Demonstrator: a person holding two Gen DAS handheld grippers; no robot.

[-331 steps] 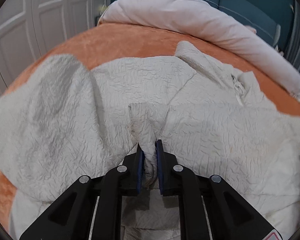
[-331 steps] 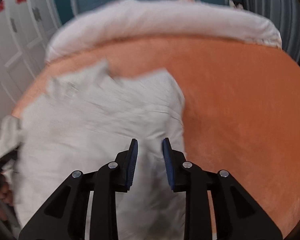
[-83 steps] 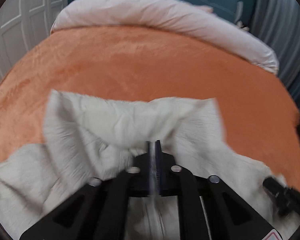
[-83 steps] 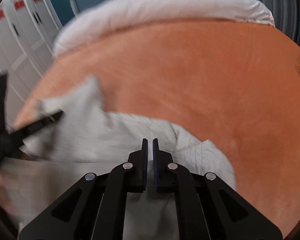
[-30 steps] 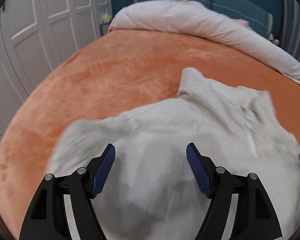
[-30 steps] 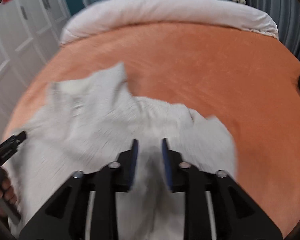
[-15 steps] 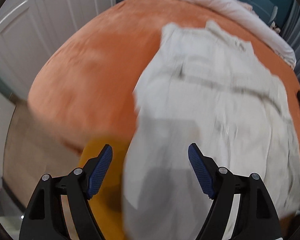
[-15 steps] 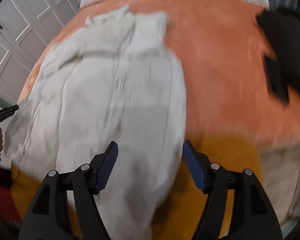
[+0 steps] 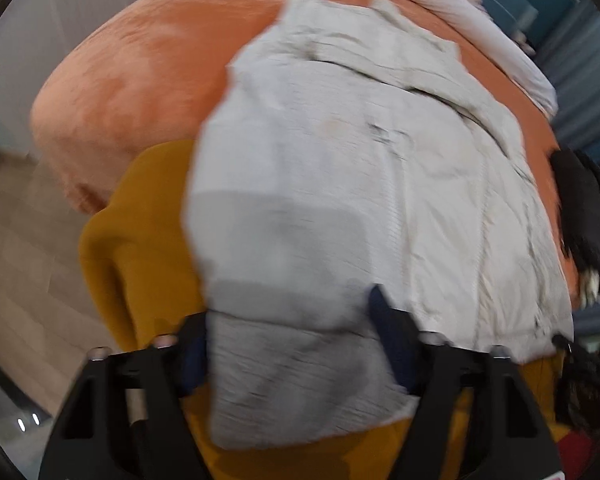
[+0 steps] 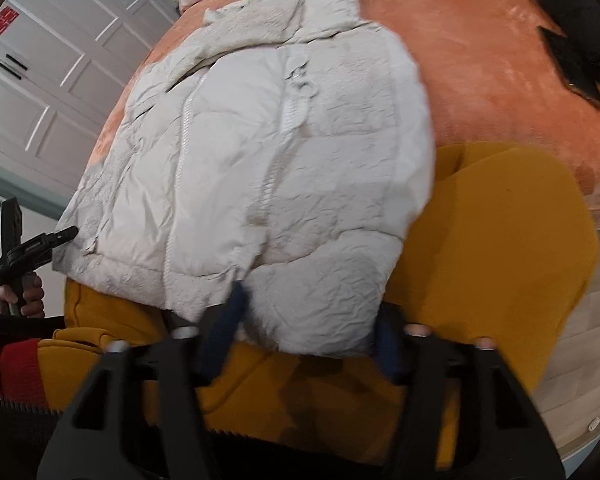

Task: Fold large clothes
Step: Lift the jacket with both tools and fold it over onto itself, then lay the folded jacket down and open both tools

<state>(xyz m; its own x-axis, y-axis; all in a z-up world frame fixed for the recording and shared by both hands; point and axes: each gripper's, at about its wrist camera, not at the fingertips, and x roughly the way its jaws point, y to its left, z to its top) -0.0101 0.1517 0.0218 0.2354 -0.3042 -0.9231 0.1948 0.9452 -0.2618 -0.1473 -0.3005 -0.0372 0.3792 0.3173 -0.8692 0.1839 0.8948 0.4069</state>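
A white quilted puffer jacket [image 9: 360, 152] lies spread on the orange bed, collar far, hem hanging over the near edge onto mustard-yellow cloth. It also shows in the right wrist view [image 10: 268, 148], zip up the middle. My left gripper [image 9: 292, 344] is open, its jaws wide on either side of the jacket's left hem corner. My right gripper [image 10: 308, 328] is open, its jaws wide around the right hem corner. The left gripper also shows at the left edge of the right wrist view [image 10: 32, 246].
The orange bedspread [image 9: 132, 68] covers the bed, with a white duvet roll [image 9: 460, 4] at the far end. Mustard-yellow cloth [image 10: 500, 232] drapes over the near edge. A black garment [image 10: 572, 24] lies at the right. White wardrobe doors [image 10: 48, 64] stand at the left. Wooden floor [image 9: 24, 260] lies below.
Both grippers have let go of the jacket and opened wide. They have pulled back and down to the hem at the bed's near edge, and the jacket now lies spread out.
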